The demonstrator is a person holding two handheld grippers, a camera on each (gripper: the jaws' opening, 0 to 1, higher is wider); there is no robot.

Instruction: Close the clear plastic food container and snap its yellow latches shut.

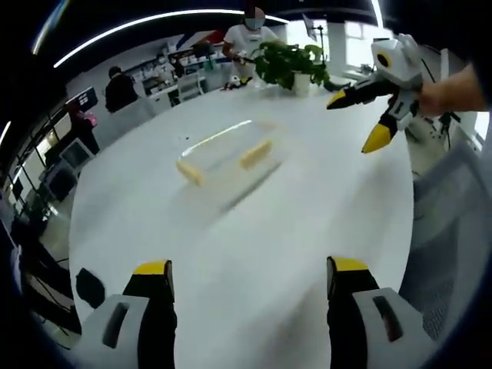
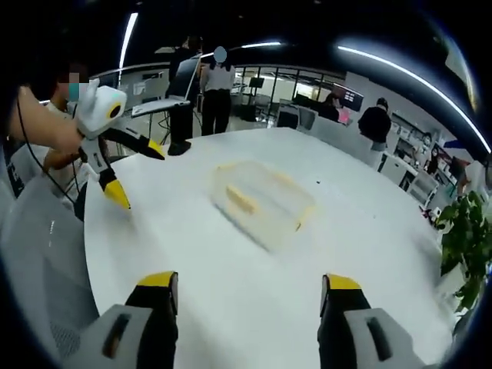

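Yellow-tipped jaws of my left gripper (image 1: 250, 278) rise spread wide at the bottom of the left gripper view, with nothing between them; straight ahead and well apart lies the clear container (image 1: 227, 157) on the white table (image 1: 254, 254). It sits with its long axis running diagonally, from near left to far right of that gripper, a yellow latch (image 1: 256, 154) on its right side and another (image 1: 190, 173) at its near-left end. Motion blur keeps me from telling whether the lid is seated.

From my right gripper (image 2: 250, 283), also spread and holding nothing, the container (image 2: 263, 201) again lies ahead and well off, its long axis slanting from far left to near right, one latch (image 2: 241, 201) on the side facing me. I judge both grippers about equally distant, on opposite sides of the container, so each would take the latch nearest it.

Beyond the container stand a potted plant (image 1: 290, 65) and people at desks.
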